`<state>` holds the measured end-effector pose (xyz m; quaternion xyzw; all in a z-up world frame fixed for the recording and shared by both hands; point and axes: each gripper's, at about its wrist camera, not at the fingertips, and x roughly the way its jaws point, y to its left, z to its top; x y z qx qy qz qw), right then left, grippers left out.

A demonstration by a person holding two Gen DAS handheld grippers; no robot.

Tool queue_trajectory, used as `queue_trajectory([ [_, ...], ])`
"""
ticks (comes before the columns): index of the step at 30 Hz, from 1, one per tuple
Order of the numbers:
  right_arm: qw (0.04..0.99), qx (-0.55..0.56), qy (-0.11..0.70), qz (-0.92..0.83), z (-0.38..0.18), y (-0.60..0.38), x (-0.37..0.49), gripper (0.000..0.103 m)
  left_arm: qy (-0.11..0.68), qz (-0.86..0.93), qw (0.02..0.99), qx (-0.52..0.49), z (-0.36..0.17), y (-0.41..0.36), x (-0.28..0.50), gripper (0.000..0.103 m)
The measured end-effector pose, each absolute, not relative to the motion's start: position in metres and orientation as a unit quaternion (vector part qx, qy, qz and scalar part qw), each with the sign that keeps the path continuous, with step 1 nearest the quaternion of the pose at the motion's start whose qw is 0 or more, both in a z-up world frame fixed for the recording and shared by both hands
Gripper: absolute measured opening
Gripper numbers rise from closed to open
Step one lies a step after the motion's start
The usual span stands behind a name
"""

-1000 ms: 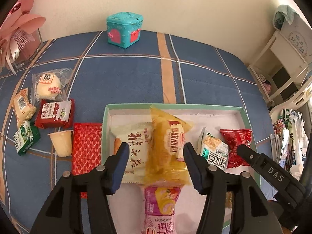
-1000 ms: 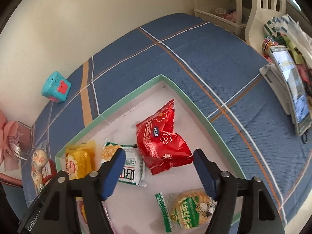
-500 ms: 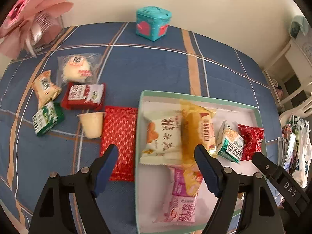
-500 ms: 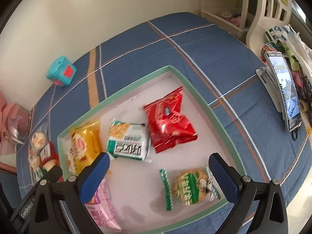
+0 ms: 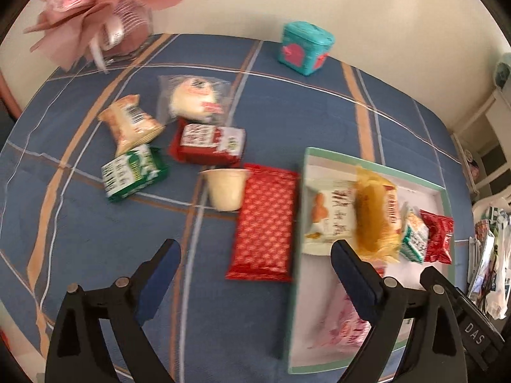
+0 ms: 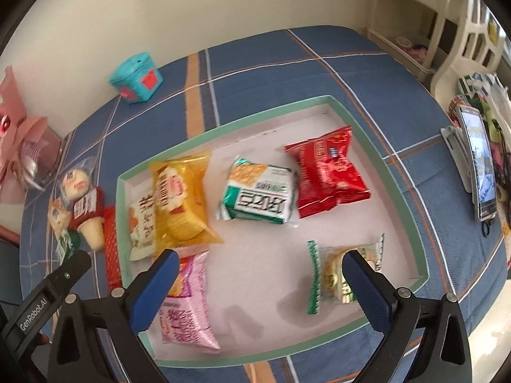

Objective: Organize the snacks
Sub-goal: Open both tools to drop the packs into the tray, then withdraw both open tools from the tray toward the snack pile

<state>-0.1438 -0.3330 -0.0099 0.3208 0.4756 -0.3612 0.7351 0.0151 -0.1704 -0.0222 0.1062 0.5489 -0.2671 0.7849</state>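
Observation:
A green-rimmed white tray (image 6: 367,134) (image 5: 444,191) holds several snack packs: yellow (image 6: 185,198), green-and-white (image 6: 258,194), red (image 6: 329,172), pink (image 6: 185,303), a clear biscuit pack (image 6: 329,274). My right gripper (image 6: 255,271) hangs open over the tray with nothing between its fingers. My left gripper (image 5: 255,260) hovers above a red patterned pack (image 5: 265,220) lying beside the tray's left rim; its jaws are opening and grip nothing. Left of that pack lie a cream cup (image 5: 225,188), a red-and-white pack (image 5: 207,143), a green pack (image 5: 134,172), an orange pack (image 5: 131,124) and a clear-wrapped bun (image 5: 194,97).
A teal box (image 5: 305,48) (image 6: 137,78) sits at the table's far edge by the wall. A pink bouquet (image 5: 95,6) stands far left. A phone on a stand (image 6: 479,159) and white shelving (image 6: 447,32) are on the right. The cloth is blue plaid.
My left gripper let go of the yellow pack in the tray, opened wide and moved left over the red patterned pack. My right gripper opened fully and drew back from the red pack.

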Motion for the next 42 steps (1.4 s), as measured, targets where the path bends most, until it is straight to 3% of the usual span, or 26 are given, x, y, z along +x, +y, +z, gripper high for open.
queue_trajectory([
  [42,0.780,0.247,0.512,-0.263,-0.013,-0.213,-0.036,0.103,0.559,-0.180,0.809,0.013,-0.006,-0.039,0.103,0.095],
])
